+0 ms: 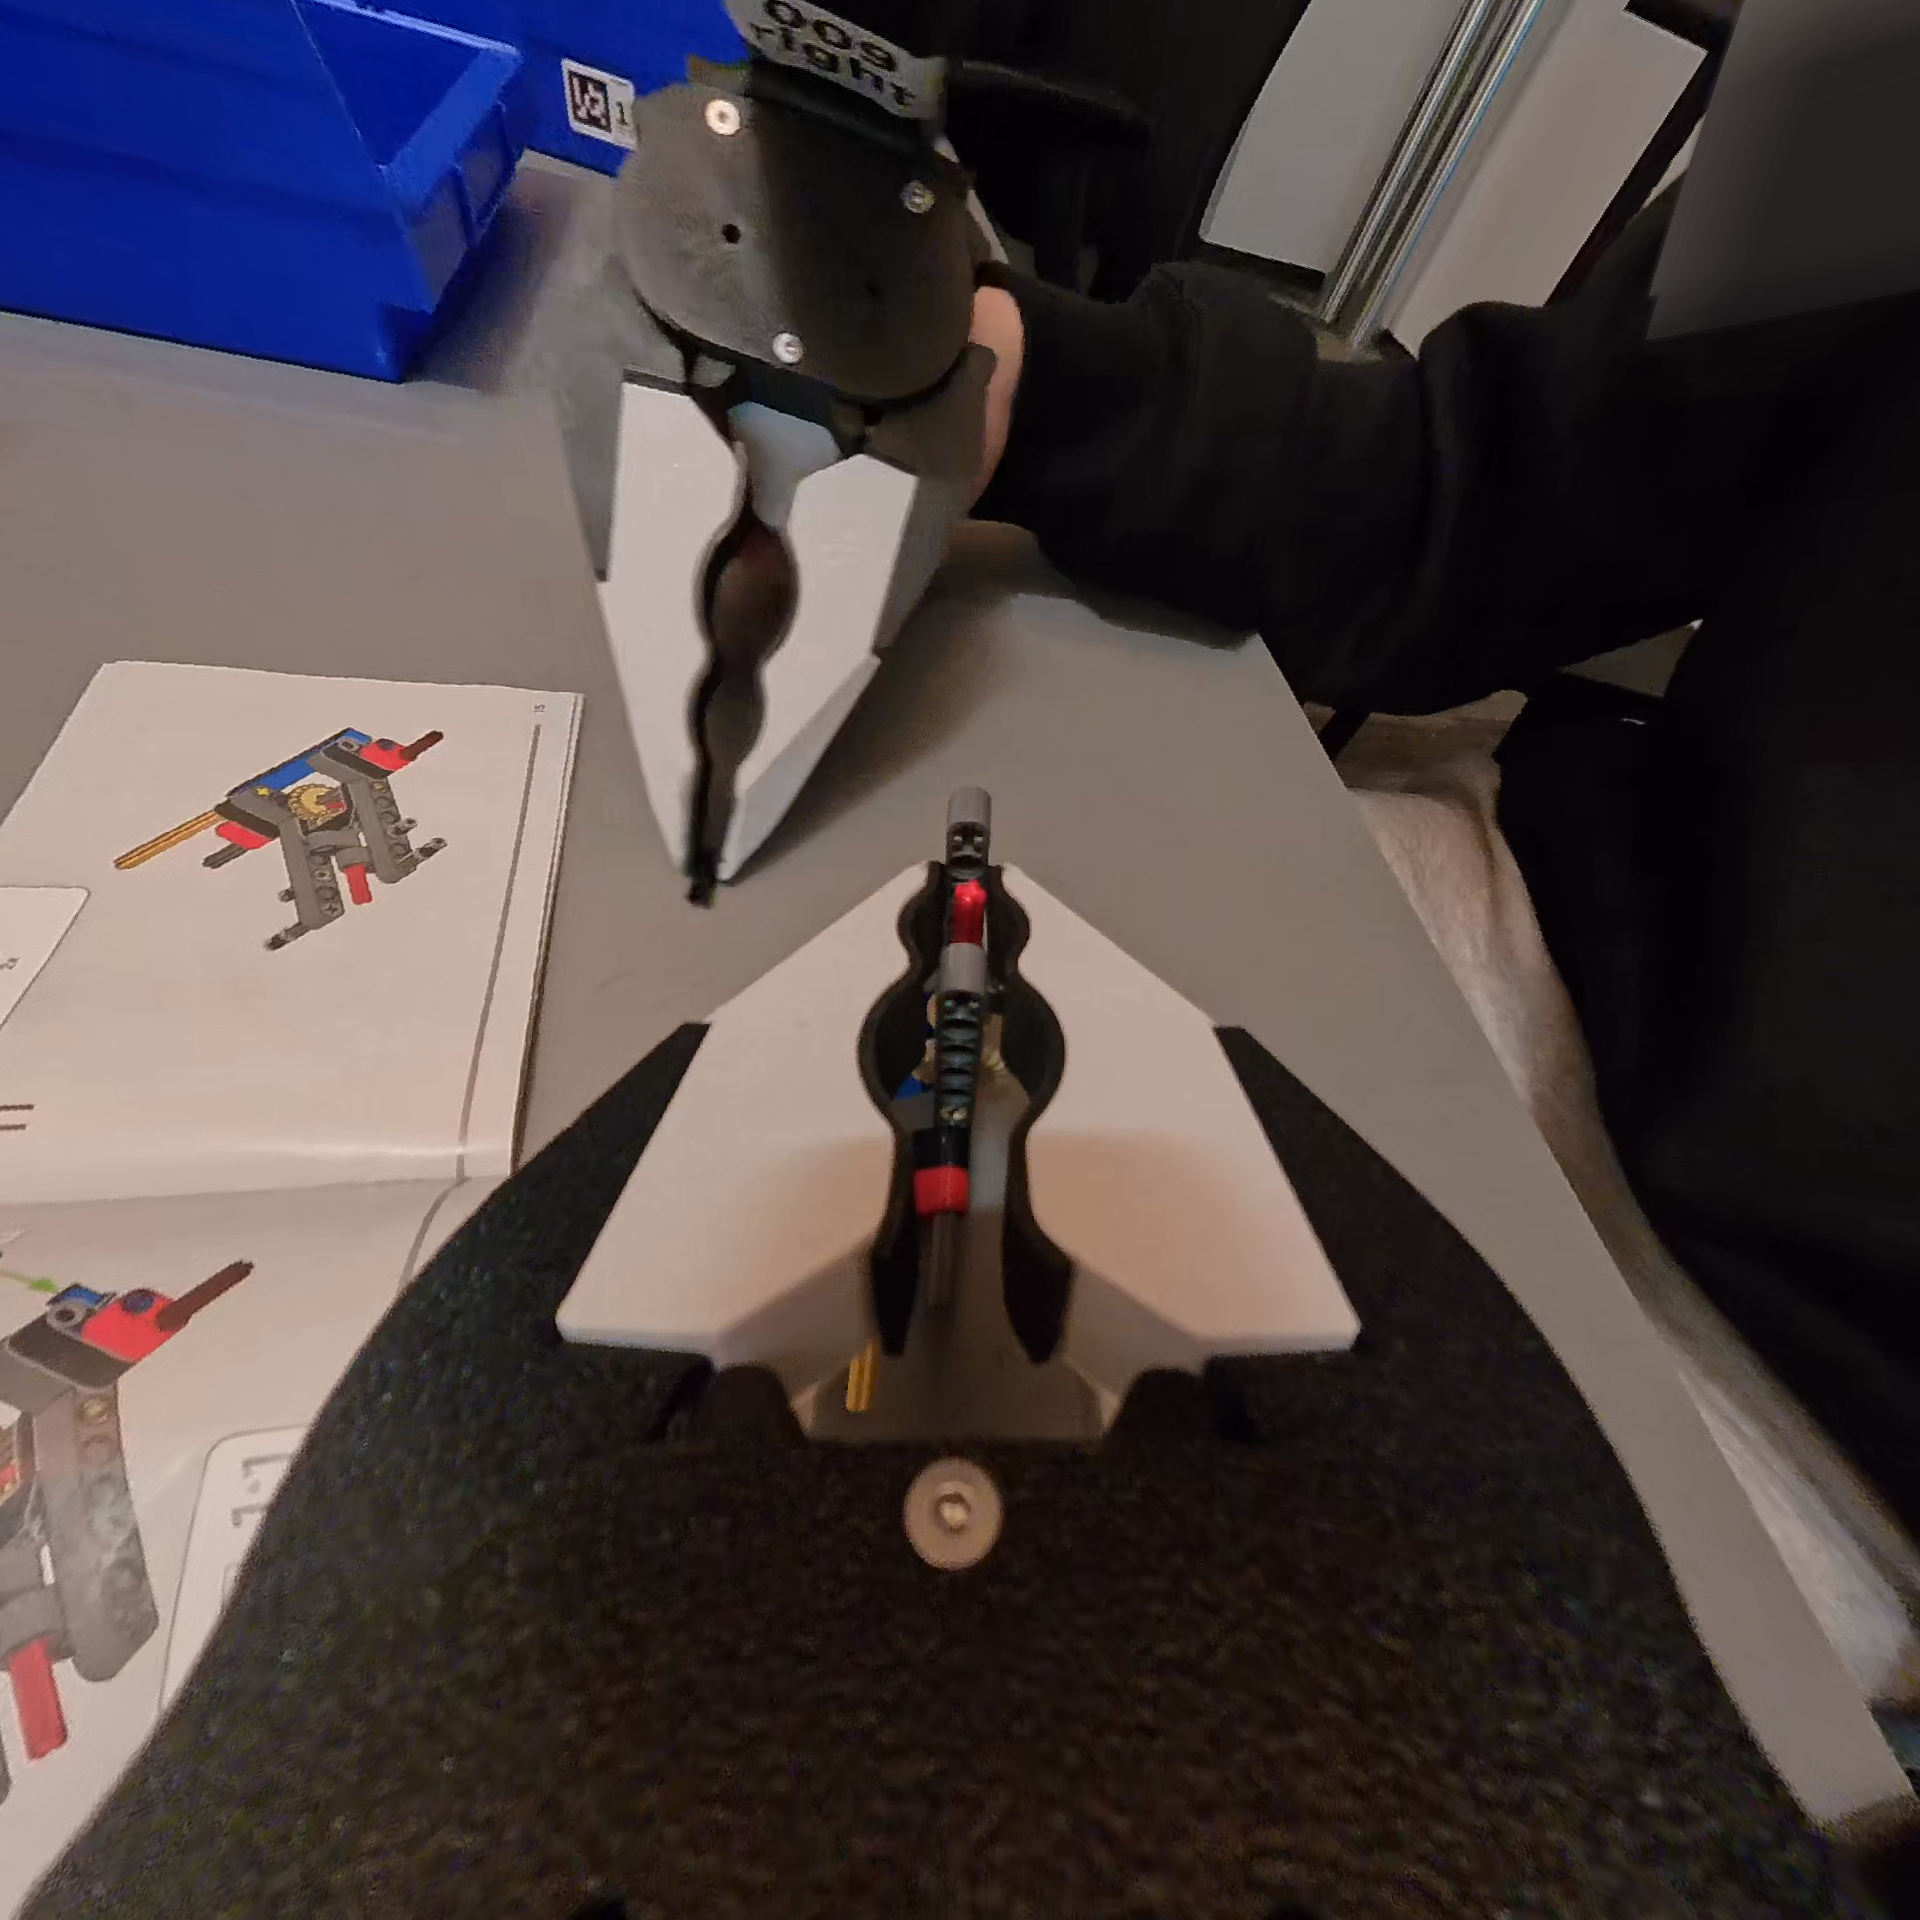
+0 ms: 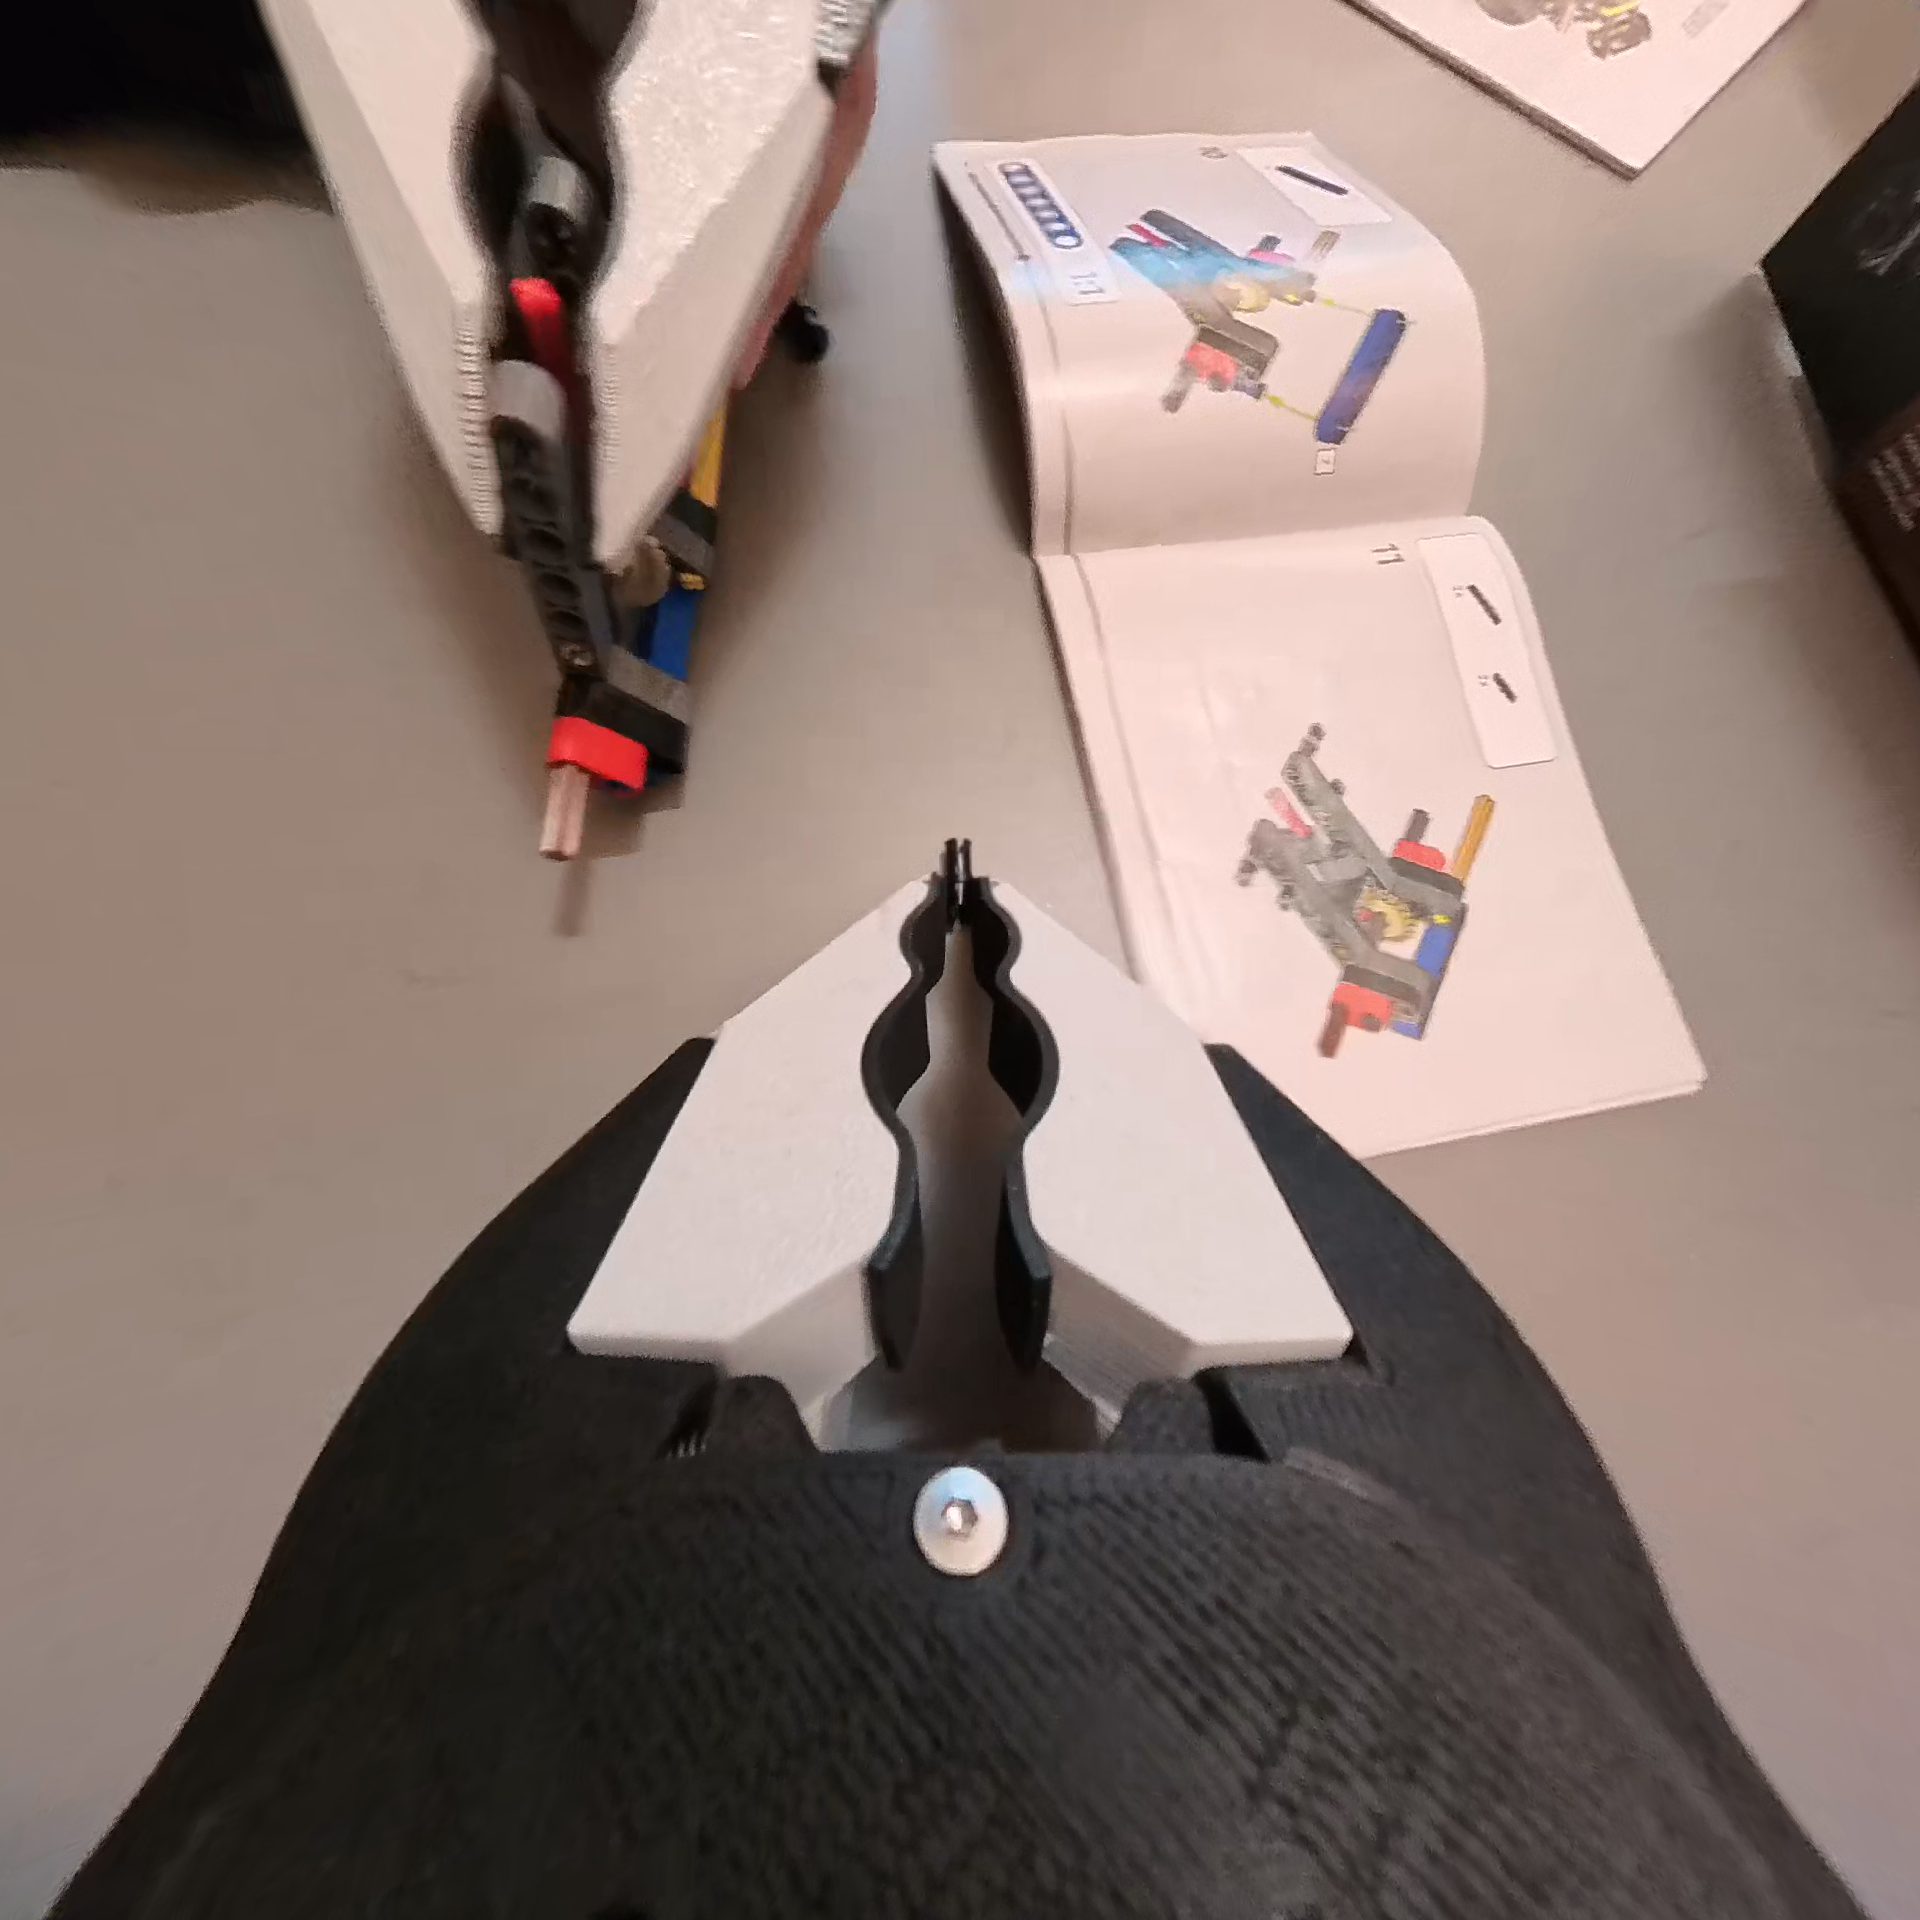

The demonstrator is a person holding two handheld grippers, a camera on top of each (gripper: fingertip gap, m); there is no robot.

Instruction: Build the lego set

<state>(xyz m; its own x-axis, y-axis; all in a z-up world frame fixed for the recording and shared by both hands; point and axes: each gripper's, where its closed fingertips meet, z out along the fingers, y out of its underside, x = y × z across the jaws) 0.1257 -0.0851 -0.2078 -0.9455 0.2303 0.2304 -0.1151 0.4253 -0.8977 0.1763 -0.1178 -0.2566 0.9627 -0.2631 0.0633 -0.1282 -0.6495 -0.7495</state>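
Grey and matte, the worktop (image 2: 312, 1039) carries an open white instruction booklet (image 2: 1340, 810) with coloured build diagrams, lying just right of the right gripper's line of sight. Blue plastic storage bins (image 1: 260, 177) stand at the far left edge in the left wrist view, and a dark box (image 2: 1860, 416) sits at the right margin of the right wrist view, partly cut off.

Clamped between the white fingers of the left gripper (image 1: 961, 904) is the partly built lego assembly (image 1: 956, 1049): a black perforated beam with grey sleeves, red bushes and a thin axle. From the right wrist view the same assembly (image 2: 582, 623) juts out past the fingertips, its red bush and pale axle end pointing down toward the worktop, with blue and yellow pieces tucked behind the beam. Whether the axle tip touches the surface I cannot tell.

Opposite it, the right gripper (image 2: 961, 894) is pinched together on a small black lego pin (image 2: 958, 868) that pokes just beyond its fingertips. In the left wrist view this gripper (image 1: 707, 883) hangs tip-down, close to the worktop, with the pin only a dark speck there. A hand in a black sleeve (image 1: 1195, 447) grips its body.

The two grippers are near each other but apart, the pin not touching the assembly.
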